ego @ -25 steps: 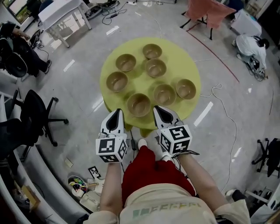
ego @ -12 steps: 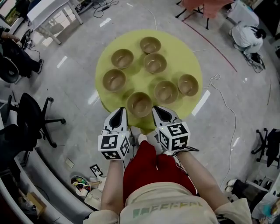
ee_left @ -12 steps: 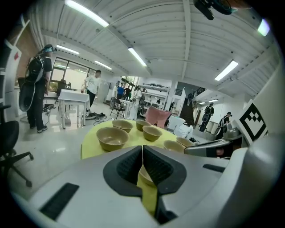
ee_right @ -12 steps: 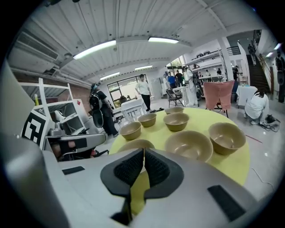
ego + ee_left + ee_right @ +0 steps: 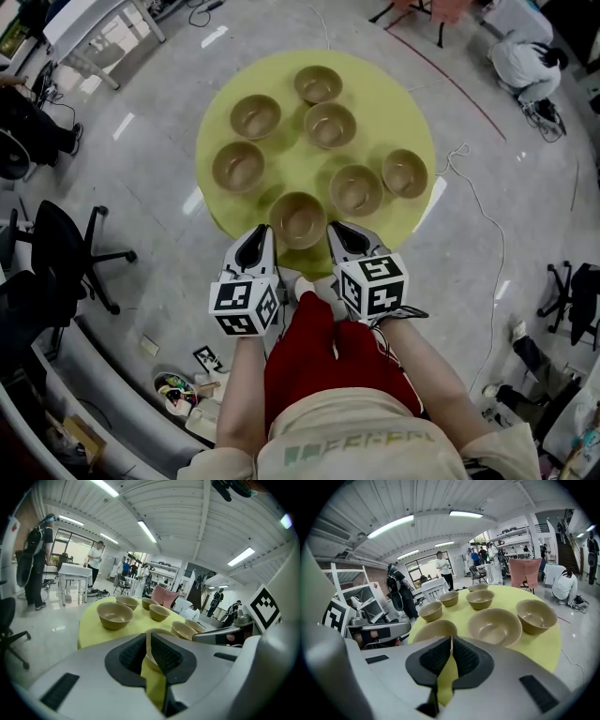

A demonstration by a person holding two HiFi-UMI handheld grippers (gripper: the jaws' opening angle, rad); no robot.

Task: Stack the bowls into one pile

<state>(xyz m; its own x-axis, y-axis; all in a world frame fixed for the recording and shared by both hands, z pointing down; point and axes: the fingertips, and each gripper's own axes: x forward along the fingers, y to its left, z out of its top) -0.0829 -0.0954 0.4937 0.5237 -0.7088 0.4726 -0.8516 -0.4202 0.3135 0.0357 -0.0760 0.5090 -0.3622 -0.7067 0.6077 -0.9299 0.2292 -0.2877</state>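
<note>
Left gripper (image 5: 255, 242): my jaws pressed together, empty.
Right gripper (image 5: 342, 239): closed too, empty.
Nearest bowl (image 5: 298, 219): 1 o'clock off my left, 11 o'clock off my right, on yellow table (image 5: 398, 103).

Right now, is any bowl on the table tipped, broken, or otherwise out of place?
Nothing stands out. All seven bowls sit upright and apart on the round yellow table. None is stacked yet, and nothing looks spilled or cracked.

Left hand-held gripper (image 5: 148, 641), jaws together, facing bowls (image 5: 115, 615)
</note>
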